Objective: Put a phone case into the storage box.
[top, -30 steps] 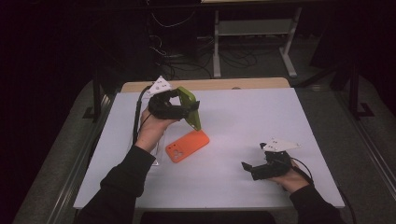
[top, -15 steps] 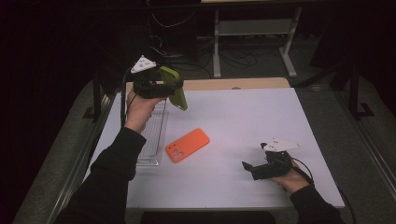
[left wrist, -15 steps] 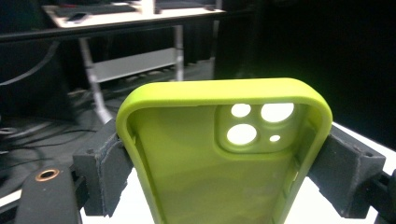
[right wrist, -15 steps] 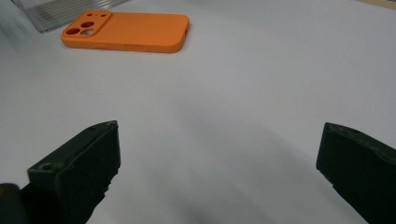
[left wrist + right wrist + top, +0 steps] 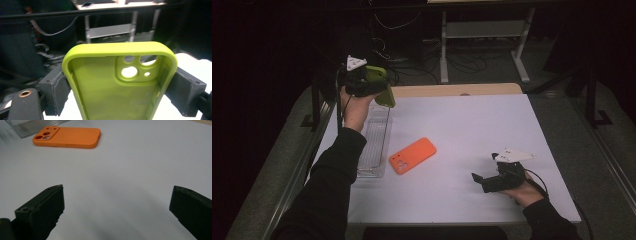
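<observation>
Left gripper [image 5: 120, 85] clamped on lime-green phone case [image 5: 117, 82], raised over table's [image 5: 472, 115] far-left corner. Right gripper [image 5: 117, 212] spread wide, empty, near orange phone case [image 5: 67, 137].

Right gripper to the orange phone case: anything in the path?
Nothing visible. The right gripper rests low at the table's near right, jaws open, and bare white tabletop runs from it to the orange phone case, which lies flat. The clear tray sits beyond the case; the left gripper holds the green case away at the far left corner.
</observation>
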`<act>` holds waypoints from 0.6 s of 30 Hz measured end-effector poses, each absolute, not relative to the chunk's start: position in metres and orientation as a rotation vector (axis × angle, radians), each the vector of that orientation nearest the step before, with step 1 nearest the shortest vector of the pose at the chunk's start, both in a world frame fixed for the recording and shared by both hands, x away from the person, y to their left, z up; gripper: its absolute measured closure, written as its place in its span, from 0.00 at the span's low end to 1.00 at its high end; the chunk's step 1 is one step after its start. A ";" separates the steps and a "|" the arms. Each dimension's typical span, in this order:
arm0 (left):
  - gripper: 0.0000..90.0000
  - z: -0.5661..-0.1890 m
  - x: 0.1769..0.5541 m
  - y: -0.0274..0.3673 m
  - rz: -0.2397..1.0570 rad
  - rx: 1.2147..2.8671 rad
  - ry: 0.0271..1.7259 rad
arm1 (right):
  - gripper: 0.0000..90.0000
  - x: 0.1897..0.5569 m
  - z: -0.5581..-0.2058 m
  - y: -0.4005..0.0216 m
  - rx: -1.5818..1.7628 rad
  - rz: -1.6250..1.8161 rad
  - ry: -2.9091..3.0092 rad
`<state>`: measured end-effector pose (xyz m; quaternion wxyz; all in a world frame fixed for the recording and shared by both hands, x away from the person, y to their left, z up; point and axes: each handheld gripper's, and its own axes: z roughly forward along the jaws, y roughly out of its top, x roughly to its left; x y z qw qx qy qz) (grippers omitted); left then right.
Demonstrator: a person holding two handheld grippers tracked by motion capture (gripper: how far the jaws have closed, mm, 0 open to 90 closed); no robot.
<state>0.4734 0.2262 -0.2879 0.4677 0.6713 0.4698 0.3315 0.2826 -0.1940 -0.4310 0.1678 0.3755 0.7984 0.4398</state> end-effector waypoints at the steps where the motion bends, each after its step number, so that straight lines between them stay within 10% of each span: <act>1: 0.17 -0.289 0.475 0.227 0.817 1.642 1.167 | 0.00 0.283 -0.431 -0.194 1.069 1.252 2.271; 18: 0.17 -0.339 0.498 0.239 0.905 1.643 1.396 | 0.00 0.282 -0.431 -0.197 1.074 1.258 2.265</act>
